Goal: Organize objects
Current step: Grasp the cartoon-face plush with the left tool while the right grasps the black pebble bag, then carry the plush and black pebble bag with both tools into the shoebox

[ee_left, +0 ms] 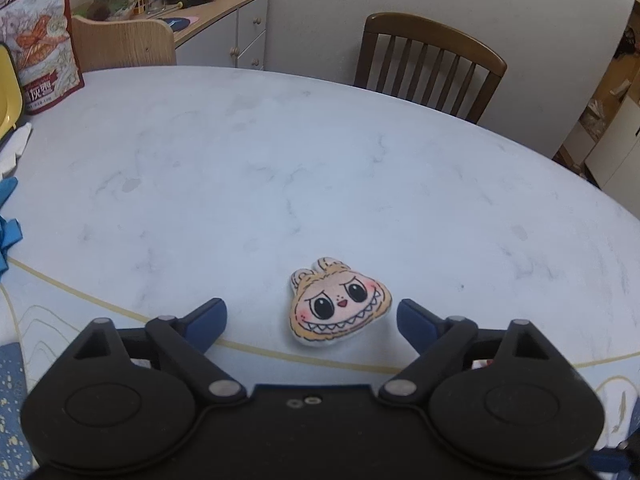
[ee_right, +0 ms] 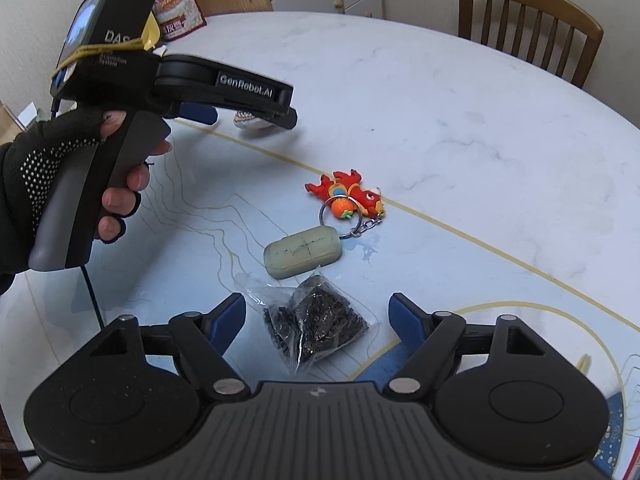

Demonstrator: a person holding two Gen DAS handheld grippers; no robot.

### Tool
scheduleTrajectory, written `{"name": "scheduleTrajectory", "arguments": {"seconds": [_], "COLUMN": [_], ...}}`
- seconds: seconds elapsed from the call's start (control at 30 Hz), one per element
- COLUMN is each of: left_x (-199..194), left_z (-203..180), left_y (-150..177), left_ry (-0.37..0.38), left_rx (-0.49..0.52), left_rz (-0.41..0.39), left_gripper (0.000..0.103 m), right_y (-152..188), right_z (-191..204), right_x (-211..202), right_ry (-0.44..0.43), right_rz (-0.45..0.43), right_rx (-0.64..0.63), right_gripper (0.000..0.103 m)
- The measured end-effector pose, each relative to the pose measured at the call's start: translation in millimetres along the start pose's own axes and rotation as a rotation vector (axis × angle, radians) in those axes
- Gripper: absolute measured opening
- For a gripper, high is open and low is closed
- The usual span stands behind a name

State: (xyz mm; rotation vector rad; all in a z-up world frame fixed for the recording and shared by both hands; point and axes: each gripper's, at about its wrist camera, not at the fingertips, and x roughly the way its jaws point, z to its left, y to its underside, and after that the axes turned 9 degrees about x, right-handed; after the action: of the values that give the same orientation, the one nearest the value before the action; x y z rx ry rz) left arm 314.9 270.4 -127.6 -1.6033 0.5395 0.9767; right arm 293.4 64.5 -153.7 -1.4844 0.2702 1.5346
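Note:
A small plush monster face, cream and orange with big eyes and a toothy grin, lies on the table between and just beyond the blue fingertips of my left gripper, which is open and empty. In the right wrist view the plush is mostly hidden under the left gripper, held by a gloved hand. My right gripper is open over a clear bag of dark bits. Beyond the bag lie a pale green soap-like bar and a red figure keychain.
The round marble-look table has a brown chair behind it and a light wooden chair at the far left. A printed snack bag, a yellow object and blue items sit at the left edge. A cluttered cabinet stands behind.

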Motion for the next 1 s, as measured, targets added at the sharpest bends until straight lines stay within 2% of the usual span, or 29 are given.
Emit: {"name": "scheduleTrajectory", "arguments": {"seconds": [0.07,0.2,0.4,0.63,0.87,1.0], "left_x": [2,3,1,-4,-22,-42], "left_z": [1,0,-6,-7,-18,-33], "left_y": [-1,-2,-2,1,5,8], "left_ry": [0.006,0.006,0.024,0.041,0.047,0.040], "left_rx": [-0.009,0.006,0.029,0.024,0.052,0.112], "left_rz": [-0.001,-0.009,-0.019,-0.018,-0.026,-0.047], "left_gripper": [0.082,0.076,0.049,0.048,0.048,0.048], "right_y": [0,1,4,6,11,15], "right_z": [0,-1,-1,-2,-5,-6], "right_x": [2,6,4,-2,-19,-37], "right_ry": [-0.001,0.006,0.017,0.025,0.022,-0.001], "right_rz": [0.008,0.016,0.015,0.010,-0.006,-0.027], "right_rx": [0.001,0.002,0.000,0.008,0.018,0.045], "right_gripper": [0.071,0.065,0.051,0.041,0.039,0.039]}}
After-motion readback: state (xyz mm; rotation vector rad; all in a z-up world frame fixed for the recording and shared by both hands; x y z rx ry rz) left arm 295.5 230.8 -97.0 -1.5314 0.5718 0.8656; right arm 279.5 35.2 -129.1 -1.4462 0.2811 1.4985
